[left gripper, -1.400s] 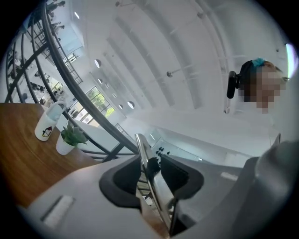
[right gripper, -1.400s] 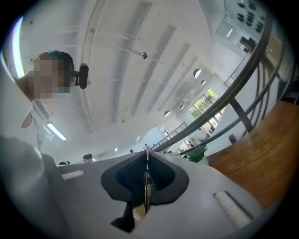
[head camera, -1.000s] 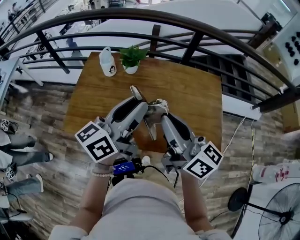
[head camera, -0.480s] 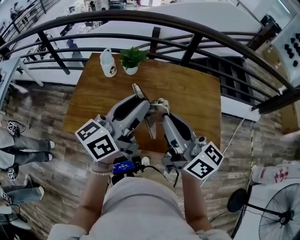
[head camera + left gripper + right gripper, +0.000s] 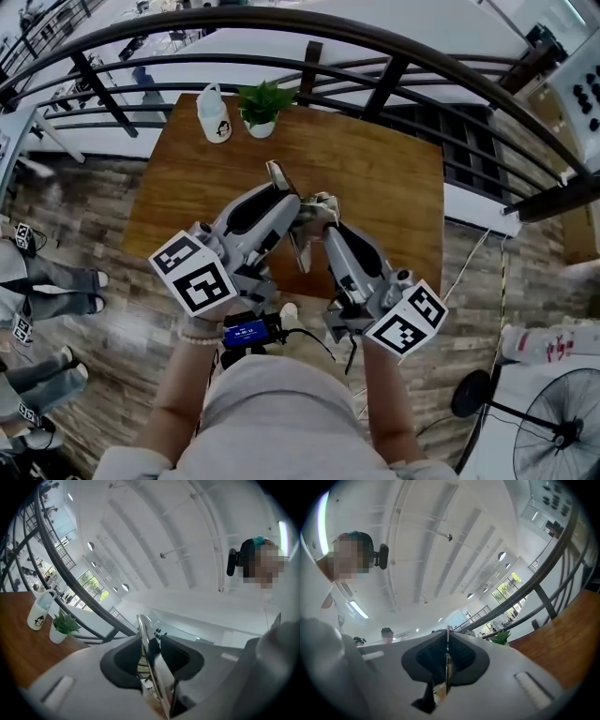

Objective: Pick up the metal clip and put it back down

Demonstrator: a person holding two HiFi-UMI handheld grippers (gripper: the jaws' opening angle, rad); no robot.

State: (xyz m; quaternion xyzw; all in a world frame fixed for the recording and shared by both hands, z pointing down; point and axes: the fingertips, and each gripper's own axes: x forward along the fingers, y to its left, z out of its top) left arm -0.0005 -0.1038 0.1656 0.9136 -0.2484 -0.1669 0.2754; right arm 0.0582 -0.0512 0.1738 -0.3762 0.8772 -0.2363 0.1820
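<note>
Barely shifted, left tongs (image 5: 289, 201) and right tongs (image 5: 320, 213) both clamp the thin shiny metal clip (image 5: 277, 175).

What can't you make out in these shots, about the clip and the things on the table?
- Head view: the metal clip has its middle hidden by the left gripper and right gripper shut on it.
- Right gripper view: the clip shows edge-on, so its shape cannot be told.
- Head view: the white mug has print too small to read.
- Head view: the table has its near edge covered by both grippers.
</note>
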